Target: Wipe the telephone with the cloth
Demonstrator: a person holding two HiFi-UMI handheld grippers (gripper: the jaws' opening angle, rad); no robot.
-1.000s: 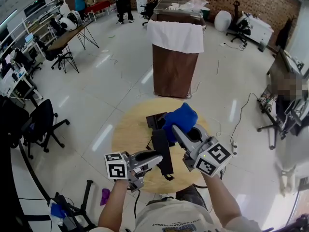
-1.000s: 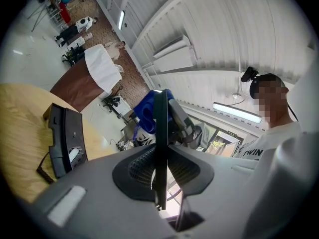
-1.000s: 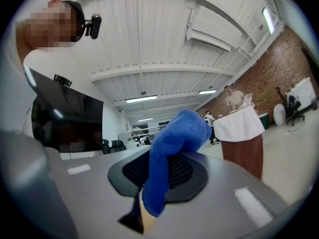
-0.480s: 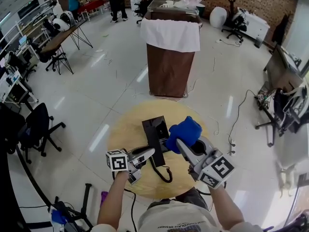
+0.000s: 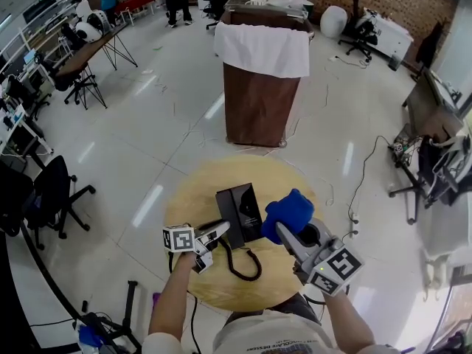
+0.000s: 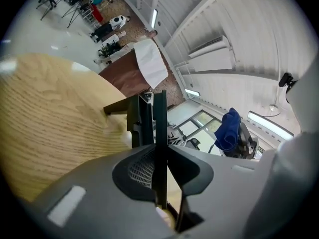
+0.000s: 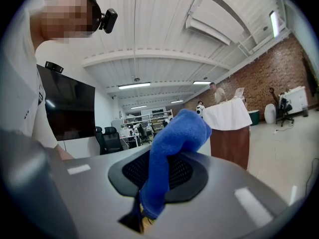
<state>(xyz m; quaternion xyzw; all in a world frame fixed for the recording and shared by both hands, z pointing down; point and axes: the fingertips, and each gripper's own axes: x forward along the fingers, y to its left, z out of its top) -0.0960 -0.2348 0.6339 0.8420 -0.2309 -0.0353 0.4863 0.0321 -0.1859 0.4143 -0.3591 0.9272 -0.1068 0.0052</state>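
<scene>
A black telephone (image 5: 243, 206) lies on the round wooden table (image 5: 199, 198), its coiled cord (image 5: 243, 262) trailing toward me. My left gripper (image 5: 218, 231) is at the phone's near left corner, shut on the handset (image 6: 159, 114), which shows edge-on as a thin black strip between the jaws of the left gripper (image 6: 159, 183). The phone base (image 6: 135, 118) stands just beyond it. The blue cloth (image 5: 289, 210) hangs bunched from my right gripper (image 5: 283, 228), beside the phone's right edge. In the right gripper view the cloth (image 7: 173, 138) is pinched in the shut jaws of the right gripper (image 7: 158, 185), which point up off the table.
A brown podium (image 5: 258, 98) draped with a white cloth (image 5: 262, 49) stands just beyond the table. Office chairs (image 5: 48, 194) sit at the left and cables (image 5: 369, 172) run over the floor at the right. People stand far back.
The left gripper has brought the handset down from over the table's near side to the phone's left edge. The right gripper carried the cloth off the phone to its right side.
</scene>
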